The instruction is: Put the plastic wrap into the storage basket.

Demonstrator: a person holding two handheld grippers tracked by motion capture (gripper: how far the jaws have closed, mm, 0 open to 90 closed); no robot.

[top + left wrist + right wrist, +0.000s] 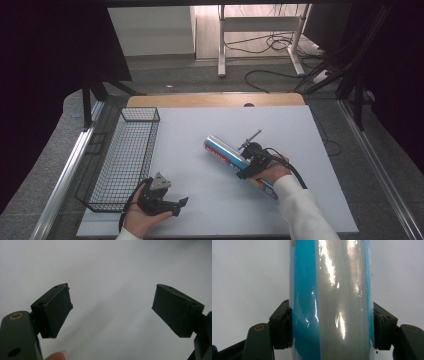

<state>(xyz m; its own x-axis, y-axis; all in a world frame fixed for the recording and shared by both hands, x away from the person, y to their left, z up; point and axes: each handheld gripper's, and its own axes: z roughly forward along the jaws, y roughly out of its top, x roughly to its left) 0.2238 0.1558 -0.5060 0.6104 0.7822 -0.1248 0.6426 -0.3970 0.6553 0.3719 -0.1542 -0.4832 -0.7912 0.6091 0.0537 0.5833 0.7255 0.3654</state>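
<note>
Two grippers work over the white table [200,150] in the high view, the right gripper [248,167] clamping a blue-and-silver tube [227,154] near the table's middle, the left gripper [177,205] by the near edge beside a wire basket [127,155]; the left gripper view shows its jaws spread wide on nothing, and the right gripper view shows both pads [287,325] pressing the tube's [332,300] sides.

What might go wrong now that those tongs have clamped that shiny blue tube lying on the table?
The right tongs pinch the tube on its smooth, glossy wrap, so it may slip or swivel when lifted. The tube is long and juts past the grip on both sides, so one end could sag. If it is meant for the wire basket, it may catch on the rim.
</note>
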